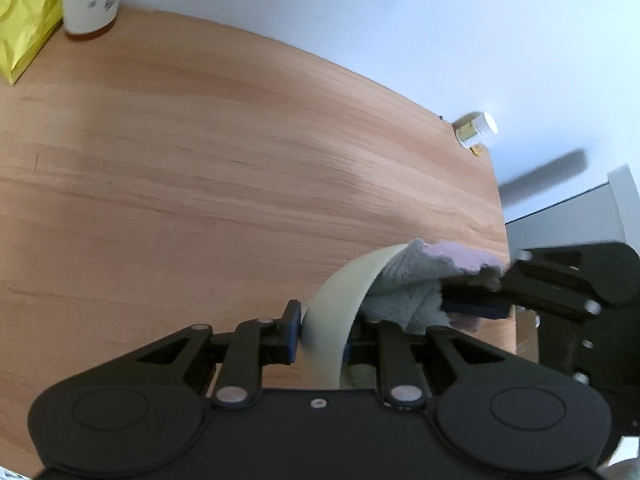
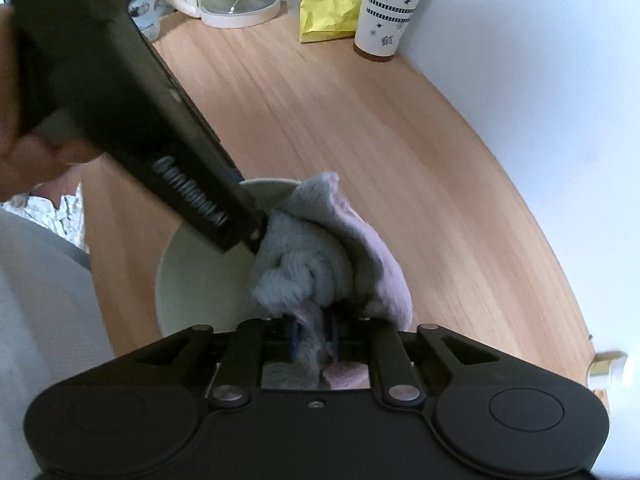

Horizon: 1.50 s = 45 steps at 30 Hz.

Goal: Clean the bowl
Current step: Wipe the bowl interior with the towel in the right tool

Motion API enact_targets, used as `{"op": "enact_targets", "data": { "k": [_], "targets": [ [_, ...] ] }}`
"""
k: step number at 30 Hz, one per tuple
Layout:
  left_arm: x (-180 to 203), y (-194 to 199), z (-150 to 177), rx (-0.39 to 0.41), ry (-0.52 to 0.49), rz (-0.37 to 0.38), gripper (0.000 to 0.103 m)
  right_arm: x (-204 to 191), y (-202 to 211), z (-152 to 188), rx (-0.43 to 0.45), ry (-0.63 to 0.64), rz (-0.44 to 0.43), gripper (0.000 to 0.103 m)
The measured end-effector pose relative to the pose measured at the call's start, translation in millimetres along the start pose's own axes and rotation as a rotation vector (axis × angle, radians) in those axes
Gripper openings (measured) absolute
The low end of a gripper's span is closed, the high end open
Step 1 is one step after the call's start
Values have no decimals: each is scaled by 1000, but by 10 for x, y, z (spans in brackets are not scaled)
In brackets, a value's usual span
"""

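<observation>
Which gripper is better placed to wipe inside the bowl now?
The right gripper. It is shut on the cloth, which already lies bunched against the bowl interior. The left gripper is clamped on the bowl's rim, so it only steadies it.

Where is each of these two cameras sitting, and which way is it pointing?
Left wrist: on the left gripper, looking along its fingers clamped on the bowl rim, across the wooden table; the right gripper enters from the right.
Right wrist: on the right gripper, looking along fingers pinching the cloth against the bowl; the left gripper's body and a hand cross the upper left.
Shared: bowl, cloth, table, yellow bag, patterned cup, small bottle.
</observation>
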<state>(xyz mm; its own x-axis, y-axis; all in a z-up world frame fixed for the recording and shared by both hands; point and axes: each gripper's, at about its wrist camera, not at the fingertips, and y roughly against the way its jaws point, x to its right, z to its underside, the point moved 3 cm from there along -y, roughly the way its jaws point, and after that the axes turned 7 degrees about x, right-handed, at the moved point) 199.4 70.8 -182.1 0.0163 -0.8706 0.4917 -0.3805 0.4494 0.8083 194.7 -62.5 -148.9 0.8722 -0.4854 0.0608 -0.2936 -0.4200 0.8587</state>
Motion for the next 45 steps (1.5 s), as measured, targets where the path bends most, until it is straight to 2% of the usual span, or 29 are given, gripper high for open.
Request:
{"op": "enact_targets", "data": {
  "k": [2, 4, 6, 10, 12, 17, 19, 23, 32, 33, 34, 36, 40, 45],
  "targets": [
    [-13, -1, -4, -4, 14, 10, 18, -18, 117, -12, 36, 38, 14, 30],
    [-20, -9, -10, -6, 24, 12, 18, -36, 235, -24, 72, 76, 29, 45],
    [-34, -4, -14, -8, 26, 11, 18, -55, 354, -36, 108, 115, 43, 54],
    [-25, -17, -33, -12, 23, 18, 18, -93, 592, -61, 181, 191, 72, 84],
    [-35, 6, -39, -13, 19, 20, 18, -113, 712, -74, 217, 229, 86, 87],
    [-61, 49, -60, -14, 22, 24, 18, -131, 488, -116, 180, 309, 20, 87],
    [-79, 57, -69, -18, 37, 24, 18, -144, 397, -99, 160, 343, 19, 81],
    [-86, 75, -79, -19, 41, 24, 18, -186, 304, -88, 150, 372, -2, 79],
    [-37, 109, -76, -17, 29, 42, 18, -265, 51, -43, 63, 397, -14, 61],
    [-38, 106, -73, -18, 30, 42, 18, -269, 38, -38, 62, 400, -14, 55],
    [-39, 100, -63, -20, 30, 41, 18, -264, 34, -32, 59, 392, -18, 44],
    [-42, 92, -46, -23, 33, 39, 18, -232, -9, -28, 41, 374, -28, 37],
    [-51, 76, -33, -23, 36, 31, 18, -185, -5, 1, 26, 323, -34, 29],
    [-30, 108, -50, -12, 0, 25, 18, -93, 156, -19, 53, 241, -7, 28]
  ]
}}
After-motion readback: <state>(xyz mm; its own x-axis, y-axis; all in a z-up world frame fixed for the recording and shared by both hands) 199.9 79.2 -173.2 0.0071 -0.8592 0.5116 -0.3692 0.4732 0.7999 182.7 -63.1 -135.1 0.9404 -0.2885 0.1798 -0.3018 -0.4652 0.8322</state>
